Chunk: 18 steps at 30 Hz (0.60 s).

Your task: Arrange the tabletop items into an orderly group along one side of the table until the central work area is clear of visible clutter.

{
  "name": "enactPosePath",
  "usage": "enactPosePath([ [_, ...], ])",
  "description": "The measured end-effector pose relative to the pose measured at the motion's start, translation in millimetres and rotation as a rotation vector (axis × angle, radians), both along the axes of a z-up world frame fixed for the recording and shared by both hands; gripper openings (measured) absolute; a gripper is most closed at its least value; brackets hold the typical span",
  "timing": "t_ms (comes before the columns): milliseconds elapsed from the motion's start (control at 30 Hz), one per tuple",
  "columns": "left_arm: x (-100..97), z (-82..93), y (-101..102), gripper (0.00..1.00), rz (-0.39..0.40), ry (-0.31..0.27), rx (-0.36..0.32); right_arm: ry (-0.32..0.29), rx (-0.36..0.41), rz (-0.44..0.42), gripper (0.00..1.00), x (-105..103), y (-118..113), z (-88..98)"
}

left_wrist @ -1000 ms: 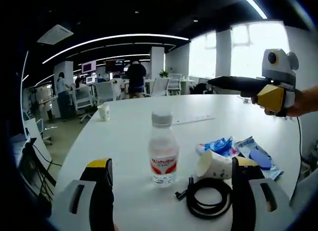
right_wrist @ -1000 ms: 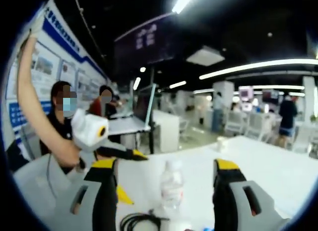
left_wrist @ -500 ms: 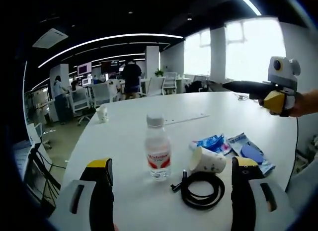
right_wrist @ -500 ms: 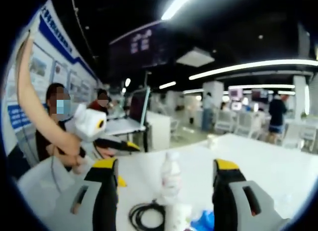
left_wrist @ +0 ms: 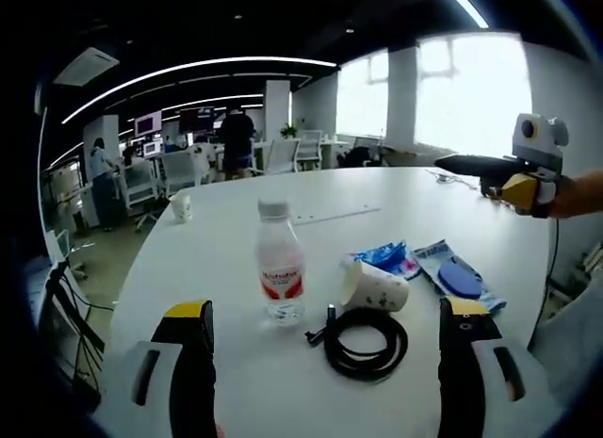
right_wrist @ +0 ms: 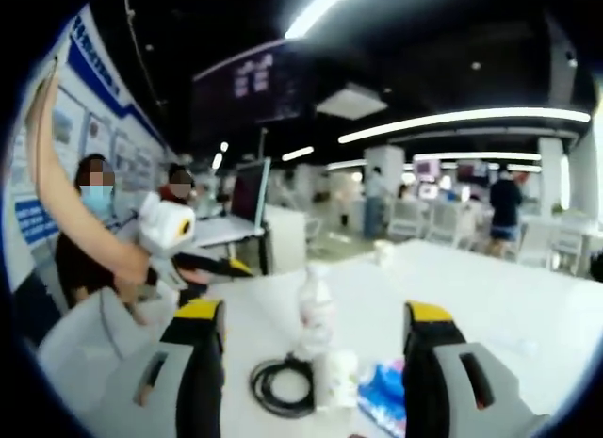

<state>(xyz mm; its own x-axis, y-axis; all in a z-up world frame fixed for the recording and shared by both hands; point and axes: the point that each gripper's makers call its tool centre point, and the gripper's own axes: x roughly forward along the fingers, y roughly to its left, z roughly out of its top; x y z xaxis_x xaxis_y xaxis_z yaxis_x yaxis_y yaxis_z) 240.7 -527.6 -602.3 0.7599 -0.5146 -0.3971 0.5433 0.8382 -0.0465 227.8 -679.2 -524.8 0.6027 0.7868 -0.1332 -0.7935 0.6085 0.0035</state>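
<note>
My left claw [left_wrist: 320,363]: jaws spread wide with nothing between them, held above the near edge of the white table [left_wrist: 226,268].
My right claw [right_wrist: 314,363]: jaws wide apart too, gripping nothing, held above the table edge; in the left gripper view it hangs in the air at the far right [left_wrist: 509,174], well apart from the items.
Water bottle [left_wrist: 279,267]: upright near the middle of the table, white cap, red label.
Cable [left_wrist: 363,342]: black, coiled flat, just beside the bottle and nearer to me; one plug end points toward the bottle.
Paper cup [left_wrist: 373,285]: lying on its side, mouth toward the bottle, touching or almost touching the coil.
Blue packets [left_wrist: 443,278]: two, flat on the table just behind the tipped cup.
Second cup [left_wrist: 180,206]: upright near the far left edge, well apart from the rest.
From the right gripper view: bottle [right_wrist: 314,311], coil [right_wrist: 281,386], tipped cup [right_wrist: 336,377] and a blue packet [right_wrist: 382,396] cluster between my jaws, blurred.
</note>
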Motion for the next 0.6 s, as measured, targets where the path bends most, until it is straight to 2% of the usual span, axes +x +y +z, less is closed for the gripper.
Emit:
enactPosePath([
  [300,-5.0,-8.5,-5,1.0,-0.041,0.023,-0.033,0.035,-0.015,-0.086,0.74,-3,-13,-10.6],
  [400,-4.9,-10.5,-7,1.0,-0.074,0.013,-0.031,0.044,-0.026,-0.122,0.73,-4,-19,-15.0],
  [600,-3.5,-7.4,-5,0.99,-0.064,0.012,-0.04,0.058,-0.031,-0.141,0.73,-4,-28,-20.9],
])
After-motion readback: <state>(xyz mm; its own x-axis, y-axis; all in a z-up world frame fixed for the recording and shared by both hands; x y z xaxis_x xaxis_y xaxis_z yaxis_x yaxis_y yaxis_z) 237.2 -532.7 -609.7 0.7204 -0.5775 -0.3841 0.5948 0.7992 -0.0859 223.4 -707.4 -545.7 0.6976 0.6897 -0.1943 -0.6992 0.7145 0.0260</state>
